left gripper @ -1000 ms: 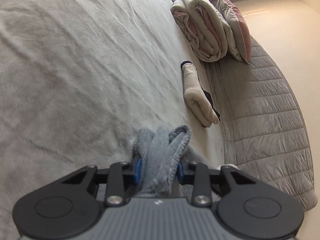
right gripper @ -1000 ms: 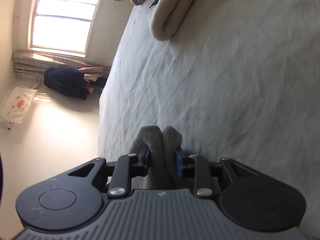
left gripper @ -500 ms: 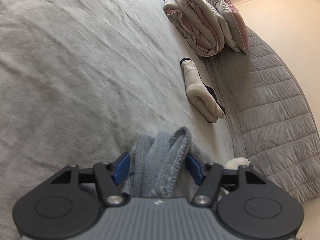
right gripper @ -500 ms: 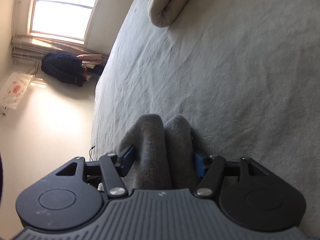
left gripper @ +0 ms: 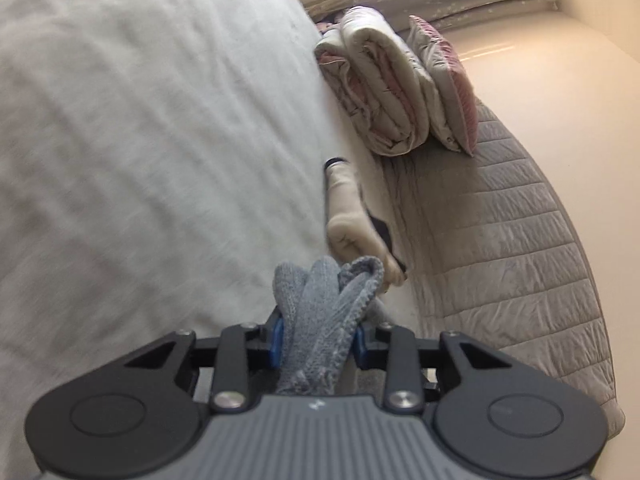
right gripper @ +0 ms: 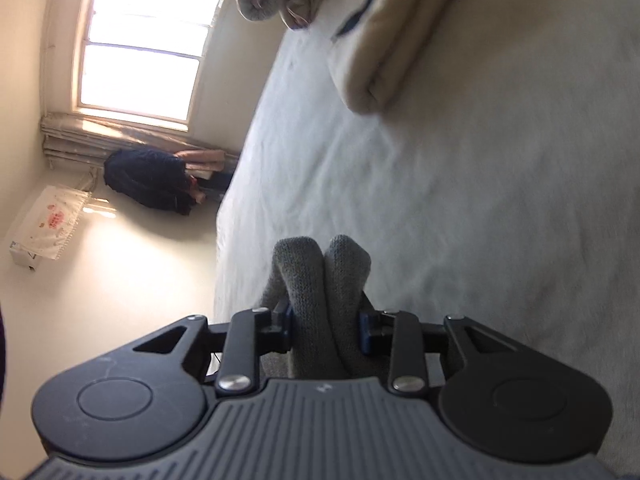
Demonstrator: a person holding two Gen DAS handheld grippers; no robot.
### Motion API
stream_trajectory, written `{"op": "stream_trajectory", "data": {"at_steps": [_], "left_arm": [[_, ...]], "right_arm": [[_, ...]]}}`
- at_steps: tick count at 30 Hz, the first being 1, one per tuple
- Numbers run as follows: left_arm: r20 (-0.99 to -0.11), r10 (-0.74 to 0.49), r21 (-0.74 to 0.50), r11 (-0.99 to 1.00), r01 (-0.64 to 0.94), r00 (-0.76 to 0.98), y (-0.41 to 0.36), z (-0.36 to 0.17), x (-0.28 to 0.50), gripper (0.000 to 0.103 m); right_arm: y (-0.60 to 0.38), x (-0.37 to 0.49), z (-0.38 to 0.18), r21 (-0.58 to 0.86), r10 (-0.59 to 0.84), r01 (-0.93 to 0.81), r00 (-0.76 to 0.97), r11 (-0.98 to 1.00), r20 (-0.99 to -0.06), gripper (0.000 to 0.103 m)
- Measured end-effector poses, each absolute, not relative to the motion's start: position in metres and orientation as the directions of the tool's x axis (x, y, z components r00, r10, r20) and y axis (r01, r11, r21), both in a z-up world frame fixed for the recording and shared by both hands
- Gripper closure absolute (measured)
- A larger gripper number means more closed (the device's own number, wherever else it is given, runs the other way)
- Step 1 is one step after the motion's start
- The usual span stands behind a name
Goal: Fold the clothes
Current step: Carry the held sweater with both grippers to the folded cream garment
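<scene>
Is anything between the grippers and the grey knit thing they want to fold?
No. The grey knit is already bunched between the pads of the left hand-held gripper, and of the right hand-held gripper too; both sets of jaws are closing on it.

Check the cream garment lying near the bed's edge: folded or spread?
Folded: the cream garment lies as a compact bundle with a rounded doubled end on the bed.

window letting in bright daylight | cream floor catching glare | wide bed wearing a pale sheet | quilted grey headboard curving alongside | folded duvet resting beside pillow
</scene>
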State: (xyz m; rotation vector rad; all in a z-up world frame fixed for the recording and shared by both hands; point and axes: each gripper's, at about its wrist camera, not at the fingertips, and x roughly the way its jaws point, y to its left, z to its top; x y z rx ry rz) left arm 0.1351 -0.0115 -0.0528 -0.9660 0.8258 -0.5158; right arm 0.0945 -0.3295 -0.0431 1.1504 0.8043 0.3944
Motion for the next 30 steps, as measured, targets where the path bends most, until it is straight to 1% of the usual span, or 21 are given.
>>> {"op": "stream_trajectory", "data": {"at_steps": [3, 10, 18, 24, 30], "left_arm": [[-0.361, -0.711, -0.870, 0.489, 0.056, 0.604, -0.029, -0.032, 0.158, 0.071], [-0.335, -0.710, -0.864, 0.493, 0.099, 0.619, -0.075, 0.004, 0.212, 0.071], [-0.322, -0.709, -0.873, 0.479, 0.093, 0.627, -0.136, 0.019, 0.289, 0.071], [-0.341, -0.714, -0.874, 0.481, 0.075, 0.612, -0.177, 0.007, 0.347, 0.071], [-0.379, -0.706, -0.871, 0.490, 0.027, 0.598, -0.199, -0.034, 0.385, 0.070]], "right_arm": [[-0.342, 0.118, -0.026, 0.919, 0.642, 0.100, 0.687, 0.380, -0.341, 0.070], [-0.374, 0.182, 0.013, 0.890, 0.608, 0.049, 0.713, 0.453, -0.349, 0.070], [-0.419, 0.259, 0.037, 0.858, 0.555, 0.039, 0.747, 0.513, -0.366, 0.070], [-0.455, 0.305, 0.020, 0.852, 0.514, 0.090, 0.764, 0.515, -0.391, 0.070], [-0.482, 0.343, -0.026, 0.852, 0.480, 0.135, 0.776, 0.506, -0.409, 0.070]]}}
